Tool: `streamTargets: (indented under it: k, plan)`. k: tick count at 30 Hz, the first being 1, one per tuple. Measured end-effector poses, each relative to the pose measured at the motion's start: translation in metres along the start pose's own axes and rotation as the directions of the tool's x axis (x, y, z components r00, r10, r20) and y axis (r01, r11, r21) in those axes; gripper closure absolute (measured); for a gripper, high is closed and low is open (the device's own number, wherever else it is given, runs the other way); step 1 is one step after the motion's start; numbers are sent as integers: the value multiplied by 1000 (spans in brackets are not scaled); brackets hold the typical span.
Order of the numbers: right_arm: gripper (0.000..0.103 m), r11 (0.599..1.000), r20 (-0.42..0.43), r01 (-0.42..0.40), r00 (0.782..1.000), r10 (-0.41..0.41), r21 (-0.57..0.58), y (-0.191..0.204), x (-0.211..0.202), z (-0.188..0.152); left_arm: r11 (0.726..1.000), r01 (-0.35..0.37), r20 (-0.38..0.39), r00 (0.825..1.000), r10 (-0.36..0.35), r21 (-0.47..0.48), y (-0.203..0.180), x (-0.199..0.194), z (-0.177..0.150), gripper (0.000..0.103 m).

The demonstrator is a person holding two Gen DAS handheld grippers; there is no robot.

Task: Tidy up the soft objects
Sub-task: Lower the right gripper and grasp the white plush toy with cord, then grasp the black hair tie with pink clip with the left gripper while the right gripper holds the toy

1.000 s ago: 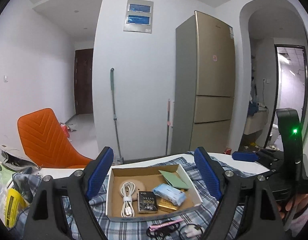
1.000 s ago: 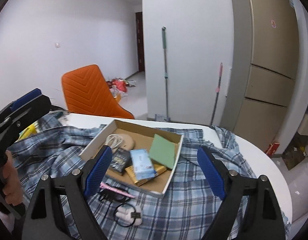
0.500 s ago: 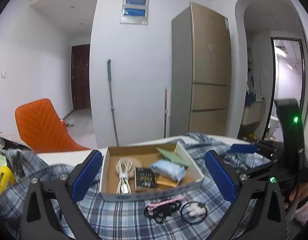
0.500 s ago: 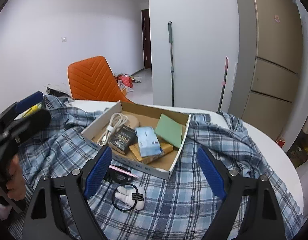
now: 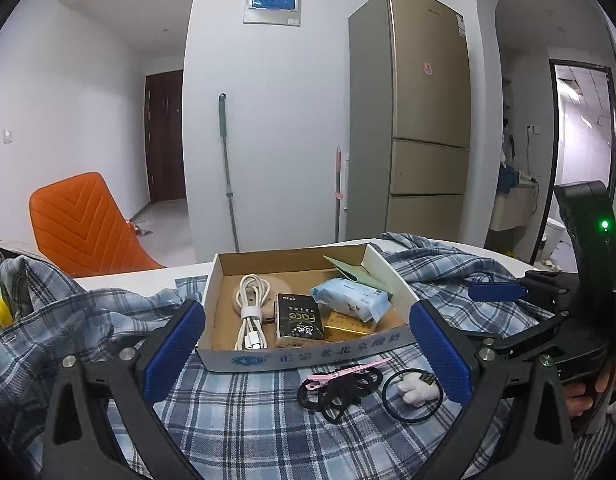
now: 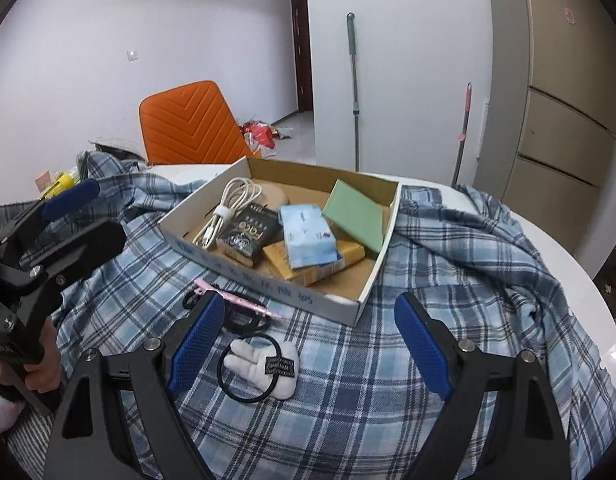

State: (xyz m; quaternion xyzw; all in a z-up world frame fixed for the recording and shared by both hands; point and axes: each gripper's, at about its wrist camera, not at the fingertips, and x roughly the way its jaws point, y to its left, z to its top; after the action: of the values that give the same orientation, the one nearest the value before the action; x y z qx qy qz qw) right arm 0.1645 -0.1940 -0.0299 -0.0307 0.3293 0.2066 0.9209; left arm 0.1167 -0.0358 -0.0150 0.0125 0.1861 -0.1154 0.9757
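- The left gripper (image 5: 308,350) has just been opening and now stands spread wide and released, with nothing pressed between its blue pads (image 5: 174,348); only the near wall of the cardboard box (image 5: 308,354) and the hair ties show through the gap.
- The right gripper (image 6: 304,342) is also released, jaws apart, empty, hovering over the plaid shirt (image 6: 348,400).
- Each gripper is tilted down toward the table, the right more steeply; a hand (image 6: 42,364) grips the left tool's handle at the table's near left side.
- A black hair tie with a white plush charm (image 6: 260,366) lies on the shirt just before the box's near wall, close to the right gripper's left pad.
- A pink clip (image 6: 238,300) and a tangle of black hair ties (image 5: 340,390) lie beside it, touching each other.
- The box holds a white cable (image 5: 250,312), a black pack (image 5: 298,320), a tissue pack (image 5: 350,298) and a green card (image 6: 354,214).
- The shirt drapes toward the white table's (image 6: 556,240) rounded right edge, bare there.
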Motion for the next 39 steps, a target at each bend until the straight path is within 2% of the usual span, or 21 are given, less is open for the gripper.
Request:
streamTargets:
  k: [12, 16, 24, 27, 30, 32, 36, 39]
  plan:
    - [17, 1000, -47, -10, 999, 10, 1, -1, 9, -3, 1000, 2, -16, 1000, -2, -8, 2, 4, -1, 0]
    - [18, 998, -125, -54, 991, 50, -32, 6, 21, -7, 1000, 1, -13, 1000, -1, 0, 1, 4, -1, 0]
    - [38, 994, -273, -98, 959, 80, -55, 12, 50, -18, 1000, -24, -24, 999, 24, -13, 4, 7, -2, 0]
    - [55, 992, -299, -114, 950, 93, -53, 14, 55, -21, 999, -26, -32, 999, 26, -21, 6, 9, -2, 0]
    - [61, 992, -325, -116, 941, 93, -52, 14, 60, -23, 999, -27, -39, 999, 26, -22, 6, 10, -2, 0]
    - [69, 992, -345, -118, 934, 93, -52, 15, 64, -26, 999, -26, -37, 999, 25, -21, 6, 10, -3, 0]
    - [76, 993, -318, -101, 945, 77, -60, 15, 58, -25, 999, -25, -45, 999, 24, -21, 6, 11, -3, 0]
    - [79, 993, -251, -93, 965, 73, -66, 14, 44, -22, 999, -41, -64, 997, 39, -23, 8, 15, -2, 0]
